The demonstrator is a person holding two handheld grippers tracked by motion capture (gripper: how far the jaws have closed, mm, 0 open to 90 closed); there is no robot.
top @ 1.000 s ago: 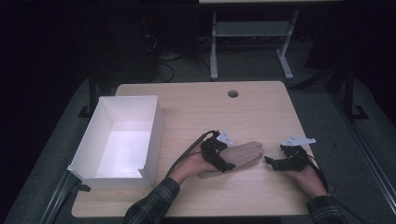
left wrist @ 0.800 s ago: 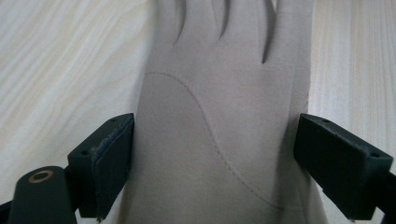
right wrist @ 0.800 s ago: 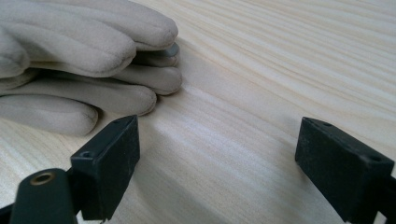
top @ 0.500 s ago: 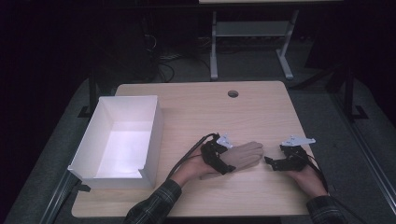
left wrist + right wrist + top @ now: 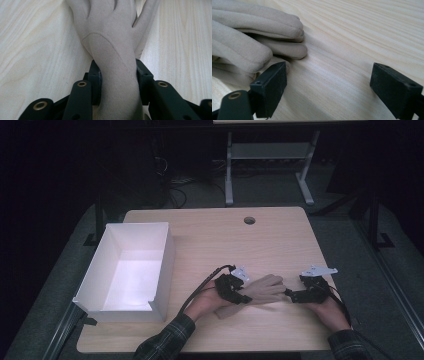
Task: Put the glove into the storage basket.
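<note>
Where the beige suede-like fabric glove (image 5: 262, 290) lies flat on the pale wood-grain table (image 5: 225, 235), near the front edge and between the two hands, well apart from the white open cardboard box (image 5: 127, 270) at the left. Fingers pointing toward the right gripper (image 5: 290, 294), cuff toward the left gripper (image 5: 117, 75).

Left gripper: jaws just been closing, now clamped on the glove's wrist part, pads pressing the cloth from both sides; cloth bulging slightly between them. Right gripper: jaws apart, nothing between them, one pad (image 5: 272, 82) just beside the glove's fingertips, seemingly not touching.

Handling, judged: light, soft, limp; no stiffness to carry its own shape, so likely to droop and fold from any single hold. Napped surface, probably grippy rather than slippery. Not fragile. Narrow wrist a sound place to pinch; fingertips a second hold if stretching or straightening wanted. Looks like a second glove layer underneath; hard to tell, could slide off if only the top one is pinched.

Writing, brands, labels: none readable on glove, box or table.
</note>
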